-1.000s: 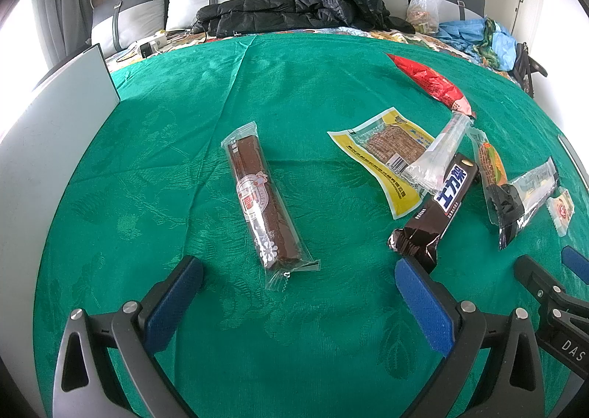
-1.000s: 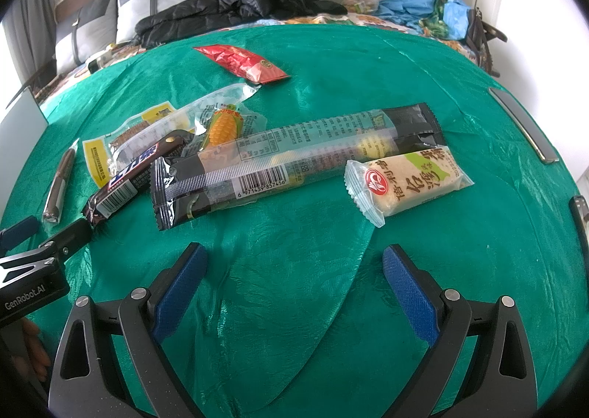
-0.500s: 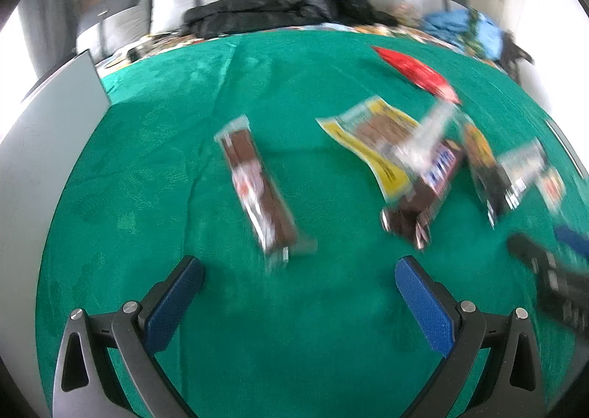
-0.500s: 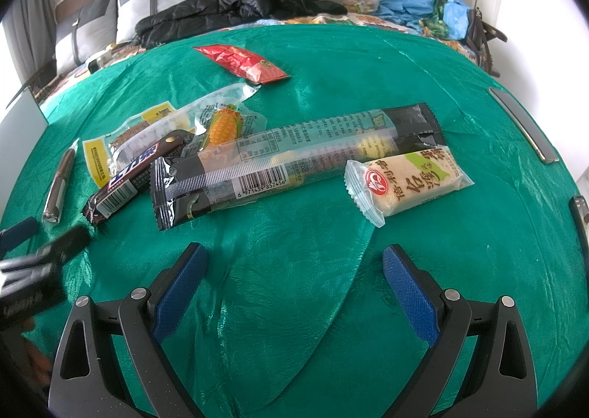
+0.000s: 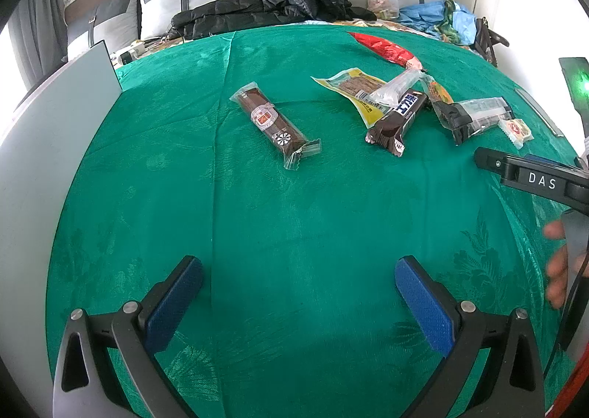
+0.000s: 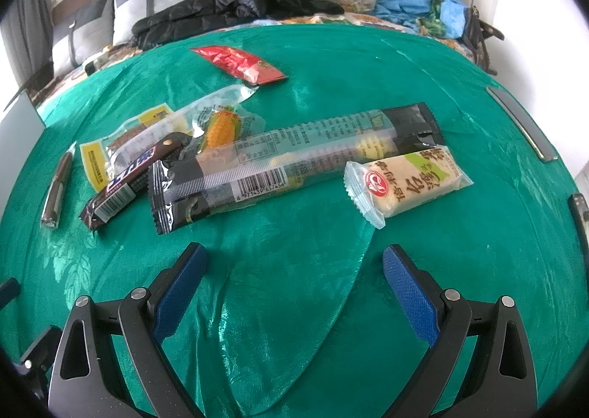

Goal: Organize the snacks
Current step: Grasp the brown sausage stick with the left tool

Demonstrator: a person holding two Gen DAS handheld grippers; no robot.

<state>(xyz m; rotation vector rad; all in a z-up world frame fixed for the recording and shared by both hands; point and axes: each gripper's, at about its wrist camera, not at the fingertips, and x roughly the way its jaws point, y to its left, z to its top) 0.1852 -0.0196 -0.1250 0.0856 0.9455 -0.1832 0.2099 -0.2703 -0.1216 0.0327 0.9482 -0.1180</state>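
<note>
Snack packs lie on a green cloth (image 5: pixel 294 219). A brown sausage pack (image 5: pixel 274 122) lies alone, left of the pile; it also shows at the far left of the right wrist view (image 6: pixel 57 187). A dark chocolate bar (image 6: pixel 129 180), a yellow pack (image 5: pixel 359 92), a corn pack (image 6: pixel 222 127), a long black-ended pack (image 6: pixel 294 164), a small white wafer pack (image 6: pixel 408 182) and a red pack (image 6: pixel 239 63) lie together. My left gripper (image 5: pixel 298 293) is open and empty, well short of the sausage. My right gripper (image 6: pixel 292 282) is open and empty, just before the long pack.
A grey board (image 5: pixel 48 145) stands along the left edge. A bed headboard with a black jacket (image 5: pixel 272 9), a plastic bag and blue clothes lies behind. The right gripper's body (image 5: pixel 533 179) and a hand show at the right of the left wrist view.
My left gripper has pulled back and up from the cloth, so the snacks look farther away. The right gripper has barely moved.
</note>
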